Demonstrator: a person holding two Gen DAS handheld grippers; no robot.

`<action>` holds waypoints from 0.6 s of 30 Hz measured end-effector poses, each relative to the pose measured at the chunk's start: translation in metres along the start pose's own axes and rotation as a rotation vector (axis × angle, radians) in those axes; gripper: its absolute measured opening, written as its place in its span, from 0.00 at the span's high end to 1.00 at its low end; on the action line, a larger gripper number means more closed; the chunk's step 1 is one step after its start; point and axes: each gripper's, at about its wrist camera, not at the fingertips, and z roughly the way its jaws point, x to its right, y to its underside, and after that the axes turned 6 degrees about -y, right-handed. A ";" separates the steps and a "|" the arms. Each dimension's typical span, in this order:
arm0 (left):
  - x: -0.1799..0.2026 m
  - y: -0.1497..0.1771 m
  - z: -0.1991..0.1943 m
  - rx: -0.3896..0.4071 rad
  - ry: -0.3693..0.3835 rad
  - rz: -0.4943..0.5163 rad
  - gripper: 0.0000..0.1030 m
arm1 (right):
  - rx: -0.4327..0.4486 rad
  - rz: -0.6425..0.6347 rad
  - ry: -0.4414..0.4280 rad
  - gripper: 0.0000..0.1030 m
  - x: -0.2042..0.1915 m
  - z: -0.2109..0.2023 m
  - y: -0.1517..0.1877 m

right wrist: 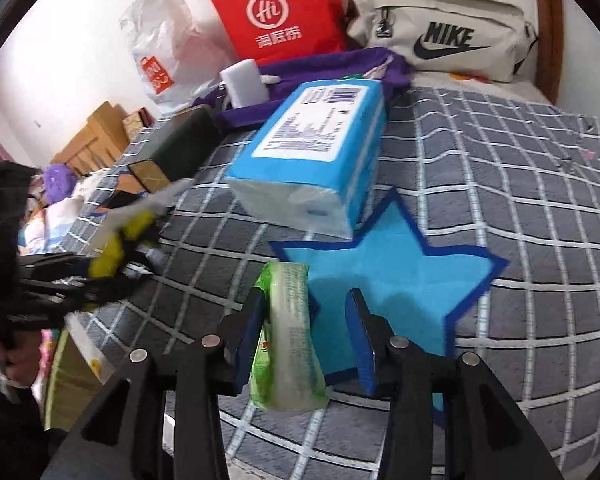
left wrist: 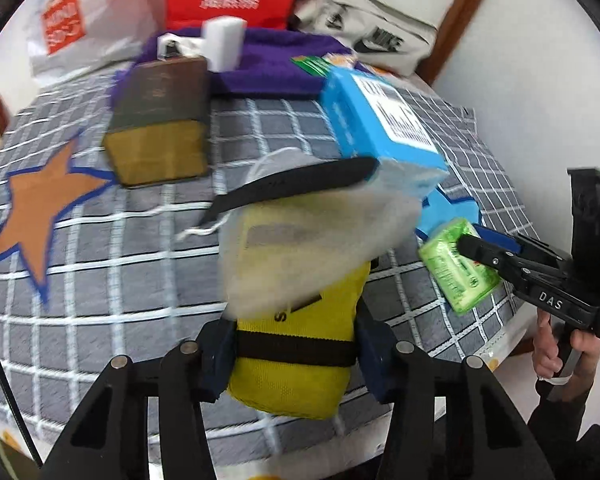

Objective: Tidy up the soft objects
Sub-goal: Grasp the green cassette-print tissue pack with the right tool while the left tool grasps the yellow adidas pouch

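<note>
My left gripper point(left wrist: 296, 350) is shut on a yellow pouch point(left wrist: 296, 360) with a black band and a whitish mesh flap, held above the grey checked blanket point(left wrist: 100, 280). It also shows in the right wrist view point(right wrist: 108, 256) at the left. My right gripper point(right wrist: 306, 332) stands open around a green tissue pack point(right wrist: 290, 336), which leans against the left finger, over the blue star patch point(right wrist: 388, 276). The pack also shows in the left wrist view point(left wrist: 458, 268). A blue tissue package point(right wrist: 312, 156) lies behind the star.
A dark wallet-like case point(left wrist: 160, 120), a purple towel point(left wrist: 276, 64) with a white block point(left wrist: 224, 42), a red bag point(right wrist: 276, 8), a white plastic bag point(right wrist: 168, 40) and a grey Nike bag point(right wrist: 444, 28) sit at the back. An orange star patch point(left wrist: 40, 208) lies at the left.
</note>
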 end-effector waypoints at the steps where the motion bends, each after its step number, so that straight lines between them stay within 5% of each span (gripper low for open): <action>1: -0.005 0.001 -0.004 0.003 -0.017 -0.009 0.52 | -0.002 -0.001 0.014 0.59 0.001 -0.001 0.001; 7: -0.021 0.003 -0.017 0.040 0.019 -0.063 0.52 | -0.020 0.003 0.049 0.56 -0.001 -0.001 0.008; 11: -0.018 0.005 -0.026 0.071 0.045 -0.049 0.52 | -0.017 -0.005 0.053 0.38 -0.006 -0.003 0.013; 14: -0.018 0.006 -0.028 0.083 0.003 -0.044 0.52 | -0.009 -0.012 0.075 0.23 -0.008 -0.002 0.016; 18: -0.034 0.006 -0.026 0.083 -0.061 -0.080 0.52 | -0.018 -0.006 0.098 0.22 -0.006 0.006 0.018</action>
